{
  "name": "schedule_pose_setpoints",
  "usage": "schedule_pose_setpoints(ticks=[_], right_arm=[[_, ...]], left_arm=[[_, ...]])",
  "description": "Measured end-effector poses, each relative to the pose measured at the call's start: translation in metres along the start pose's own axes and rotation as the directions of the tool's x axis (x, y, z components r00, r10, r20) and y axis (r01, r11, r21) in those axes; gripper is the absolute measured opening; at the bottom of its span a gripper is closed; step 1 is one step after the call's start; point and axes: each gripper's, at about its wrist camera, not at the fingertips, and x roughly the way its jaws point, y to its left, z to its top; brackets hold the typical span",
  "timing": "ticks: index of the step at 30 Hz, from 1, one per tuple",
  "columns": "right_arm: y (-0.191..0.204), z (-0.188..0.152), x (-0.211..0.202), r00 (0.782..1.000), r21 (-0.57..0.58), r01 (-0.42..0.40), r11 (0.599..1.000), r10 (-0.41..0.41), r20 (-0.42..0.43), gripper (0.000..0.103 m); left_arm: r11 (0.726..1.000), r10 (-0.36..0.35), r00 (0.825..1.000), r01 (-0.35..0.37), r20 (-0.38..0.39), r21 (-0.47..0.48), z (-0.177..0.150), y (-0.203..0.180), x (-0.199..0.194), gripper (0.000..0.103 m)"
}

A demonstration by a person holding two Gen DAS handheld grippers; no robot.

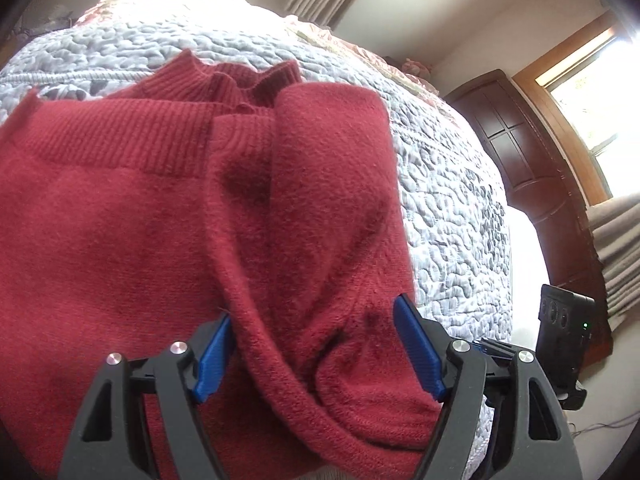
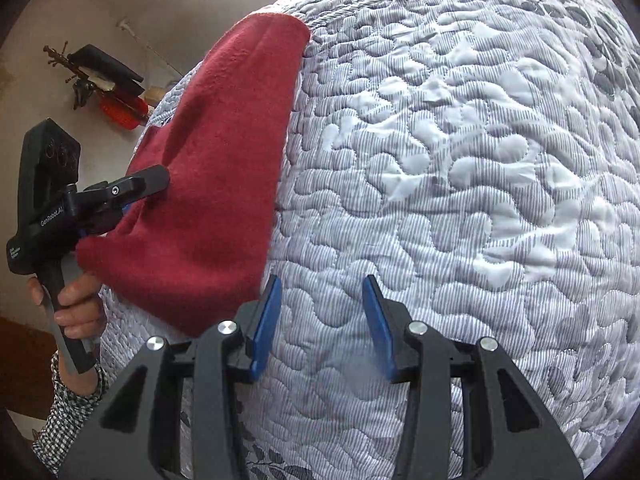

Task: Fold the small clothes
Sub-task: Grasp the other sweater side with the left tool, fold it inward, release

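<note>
Quilt [image 2: 440, 160] under right gripper's [image 2: 322, 320] wide, empty jaws.

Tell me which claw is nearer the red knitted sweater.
Left. The left claw straddles a fold of the red knitted sweater; the right claw hangs open over the quilt beside it.

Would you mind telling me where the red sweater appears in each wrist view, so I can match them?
Left wrist: red sweater fills the left and centre, a fold between the open left gripper fingers.
Right wrist: it lies at the left, above the open right gripper.
Shared landmark: the grey quilted bedspread.
</note>
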Motion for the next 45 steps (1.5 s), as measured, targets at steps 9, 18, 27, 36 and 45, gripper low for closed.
schedule_pose_setpoints(ticks=[9,18,27,36,45], right_arm=[[-0.014,-0.009,-0.008,1.000,0.004,-0.006,1.000,0.006,0.009,0.042],[-0.005,-0.013,-0.008,1.000,-0.007,-0.005,1.000,0.005,0.006,0.043],[0.015,-0.011,0.004,1.000,-0.040,-0.021,0.999,0.020,-0.008,0.044],[0.036,-0.007,0.019,0.999,-0.072,-0.033,0.997,0.031,-0.029,0.045],[0.055,-0.006,0.032,0.999,-0.114,-0.014,0.993,0.009,-0.044,0.047]], left_arm=[[0.998,0.053,0.996,-0.055,0.072,0.034,-0.002,-0.011,-0.009,0.027],[0.998,0.027,0.982,-0.036,0.185,0.046,0.003,0.001,-0.059,0.023],[0.985,0.105,0.958,-0.137,0.266,0.107,0.014,0.025,-0.129,0.023],[0.979,0.175,0.952,-0.197,0.252,0.062,0.007,0.088,-0.160,0.024],[0.984,0.169,0.963,-0.176,0.210,0.013,-0.007,0.145,-0.154,0.024]])
